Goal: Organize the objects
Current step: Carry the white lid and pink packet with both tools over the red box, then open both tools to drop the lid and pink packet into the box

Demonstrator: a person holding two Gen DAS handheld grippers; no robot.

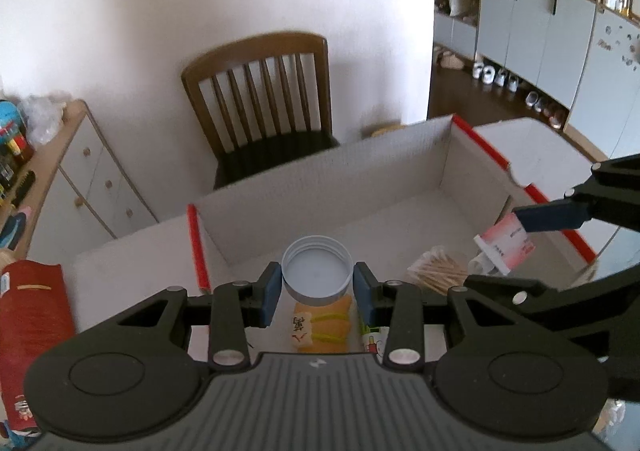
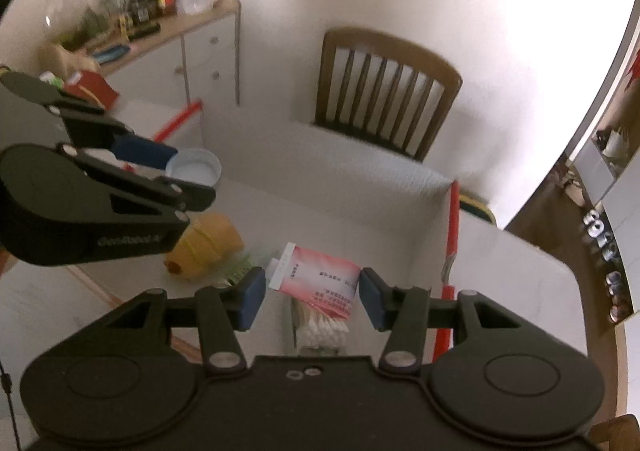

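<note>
The box (image 1: 360,179) stands open-topped on the table (image 2: 520,271), its white walls rising on the far and side edges and red strips running along the side rims. Most of its far floor is bare; the things lie at the near end. The left gripper (image 1: 316,287) hangs over that near end with its blue pads pressed to both sides of the lid (image 1: 317,271), gripping it hollow side up. Under it lies the orange toy (image 1: 324,325) banded in yellow-green. The right gripper (image 2: 312,293) hangs over the box's right side; the packet (image 2: 320,277) sits between its pads with a gap on each side in its own view, while the left view shows one blue finger (image 1: 552,217) against the packet's top, so I cannot tell whether it is gripped. Cotton swabs (image 1: 438,271) lie just below the packet.

Only the left view shows the red bag (image 1: 32,315) at the table's left and the grey cupboards (image 1: 540,47) with shoes (image 1: 496,77) on a dark floor. Only the right view shows the round table edge at the right.

A wooden chair (image 1: 264,99) stands behind the box against a white wall, and a drawer cabinet (image 2: 200,55) with a cluttered top stands to the left.
</note>
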